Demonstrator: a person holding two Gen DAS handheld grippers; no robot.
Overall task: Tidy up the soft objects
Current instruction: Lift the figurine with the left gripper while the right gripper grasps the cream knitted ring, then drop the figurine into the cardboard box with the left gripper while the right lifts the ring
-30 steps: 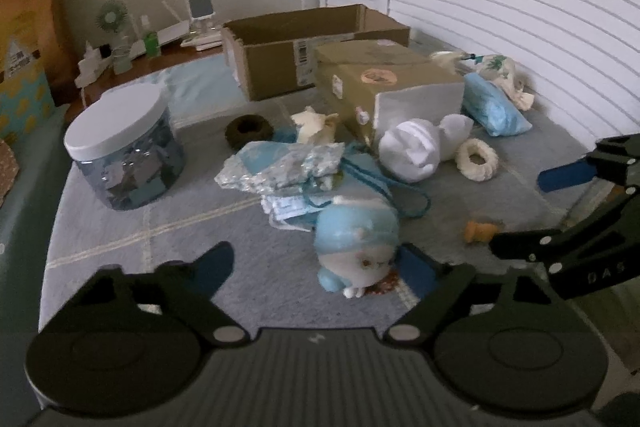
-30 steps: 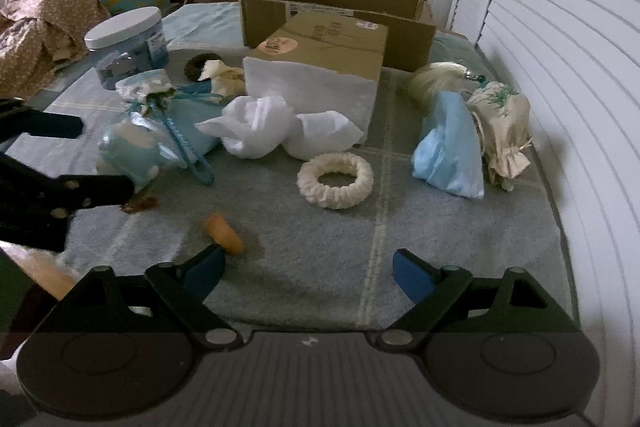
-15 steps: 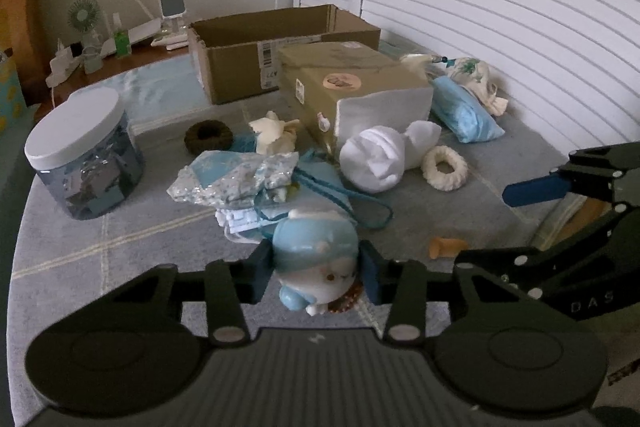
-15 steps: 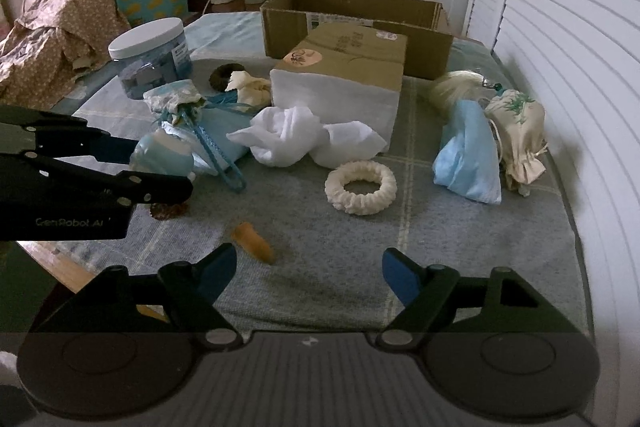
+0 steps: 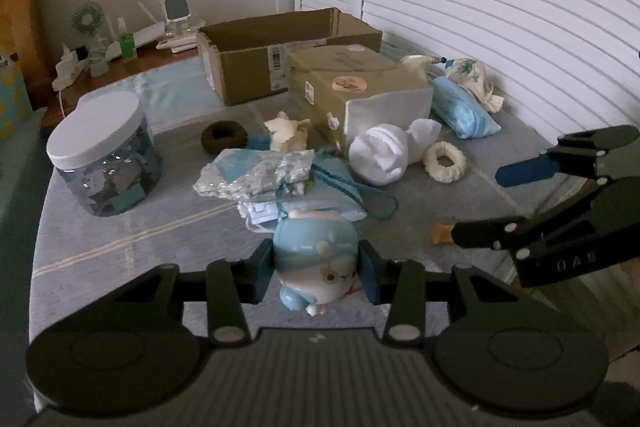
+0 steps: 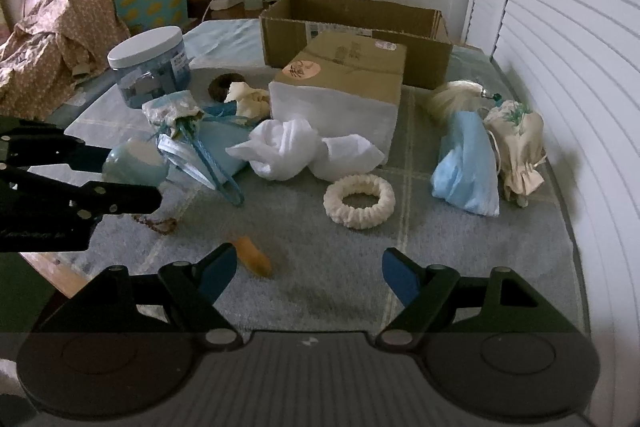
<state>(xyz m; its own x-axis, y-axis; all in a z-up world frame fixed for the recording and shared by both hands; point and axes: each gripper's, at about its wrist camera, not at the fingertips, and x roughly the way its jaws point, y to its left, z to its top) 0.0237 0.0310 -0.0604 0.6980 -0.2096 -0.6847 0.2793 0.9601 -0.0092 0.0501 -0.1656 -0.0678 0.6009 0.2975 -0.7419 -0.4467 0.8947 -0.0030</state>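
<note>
Grey-blue bedding with pale crossing stripes (image 5: 120,239) covered the bed, with white louvred shutters along the right. At far left stood a clear round jar with a white lid (image 5: 105,157), hard and smooth. Right of it lay a dark fuzzy scrunchie (image 5: 224,138), then a crinkly bundle of blue pouches and face masks (image 5: 280,179).

Near the front edge, the left gripper (image 5: 316,269) had its fingers clamped on a small blue and white toy figure (image 5: 316,255), rounded and squashy-looking, pressed at both sides. Half a second earlier the fingers were only just closing round it; a second earlier they stood wide apart. The grasp now looked complete, so the toy was likely ready to be lifted toward the open cardboard box (image 5: 288,55) at the far middle.

Further right sat a closed brown carton (image 5: 356,83), a bunched white cloth (image 5: 384,155), a ribbed cream scrunchie (image 5: 445,161), a small orange piece (image 6: 253,259), a folded blue mask (image 6: 468,163) and a cream drawstring pouch (image 6: 516,147). The right gripper (image 6: 308,273) hovered near the bed's front edge, fingers apart and holding nothing.
</note>
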